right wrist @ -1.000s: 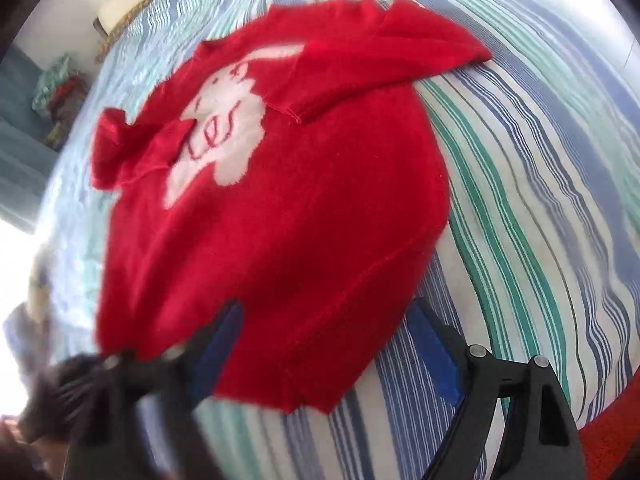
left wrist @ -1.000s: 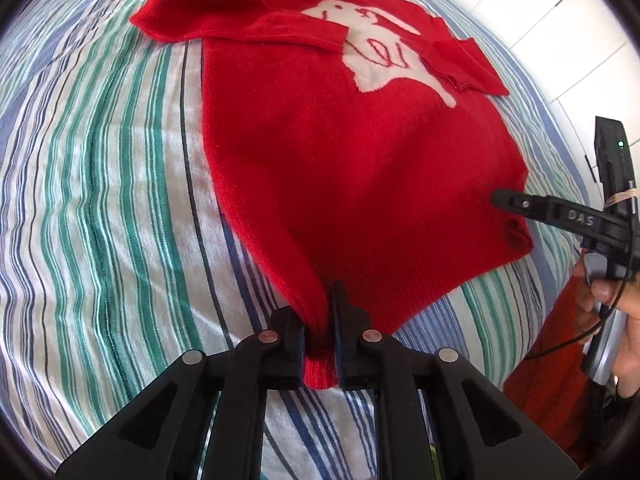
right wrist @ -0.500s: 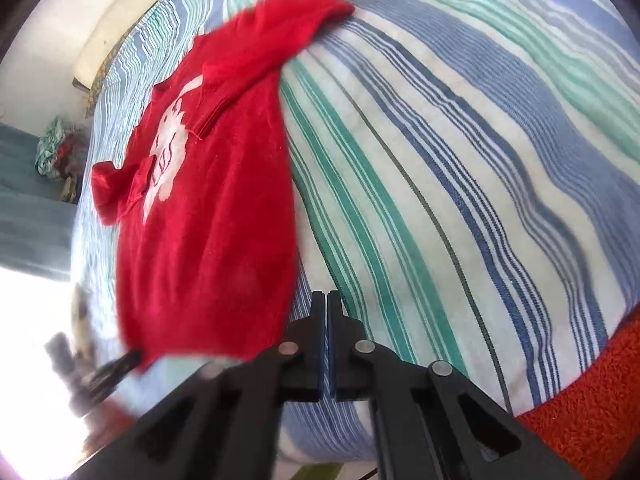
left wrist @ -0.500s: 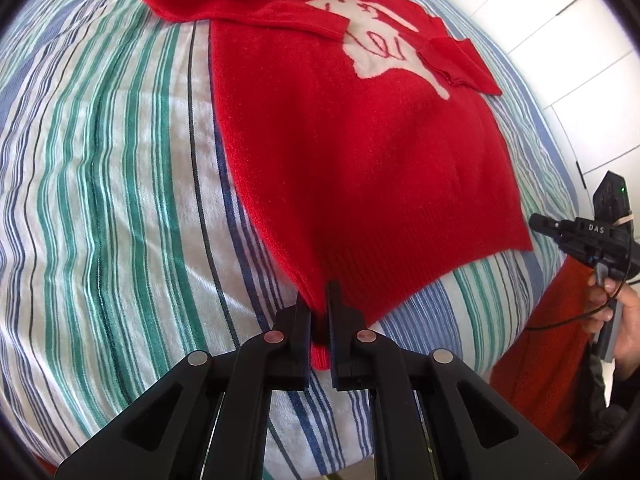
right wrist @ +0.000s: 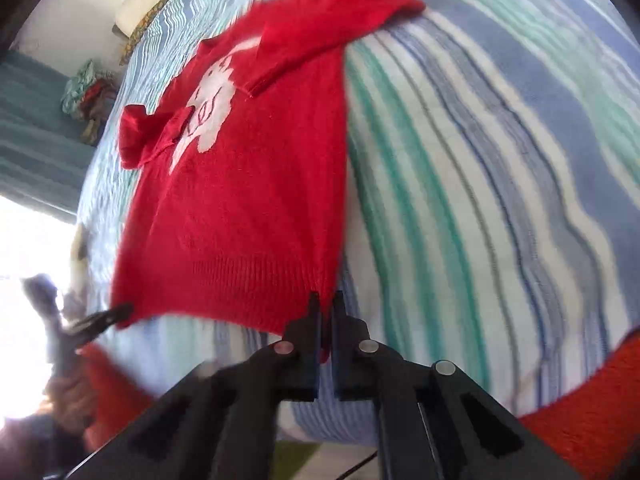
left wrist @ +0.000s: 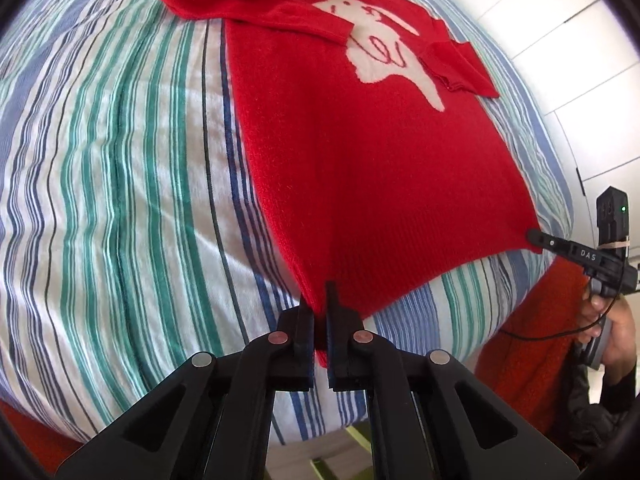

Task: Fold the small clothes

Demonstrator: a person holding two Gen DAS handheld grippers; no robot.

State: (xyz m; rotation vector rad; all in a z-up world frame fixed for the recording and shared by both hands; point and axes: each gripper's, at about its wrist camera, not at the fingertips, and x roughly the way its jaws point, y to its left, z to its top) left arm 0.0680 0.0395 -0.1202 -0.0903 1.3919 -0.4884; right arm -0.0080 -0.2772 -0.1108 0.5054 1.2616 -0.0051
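Sweater (left wrist: 372, 152), bright red with a white animal knitted on the chest, lies spread flat on a bed whose cover (left wrist: 120, 168) is striped in blue, green and white. Both sleeves are folded in across the front: one lies over the top of the white figure, the other covers its edge on the far side. The ribbed hem faces the near edge of the bed.

The left gripper (left wrist: 319, 312) is clenched on one bottom corner of the sweater, with a fold of the red knit pinched between its two black fingers and a little of the hem poking out below them. The right gripper (right wrist: 326, 312) is clenched on the opposite bottom corner in the same way, with red fabric showing in the narrow slit between its fingers. From the left wrist view, the right gripper's tip can be seen at the far hem corner, with a hand (left wrist: 612, 320) wrapped around its handle and a thin black cable trailing from it. The hem runs between the two grippers in a shallow curve.

An orange-red blanket (right wrist: 580, 412) hangs at the near edge of the bed, below the striped cover. The right wrist view is somewhat blurred.
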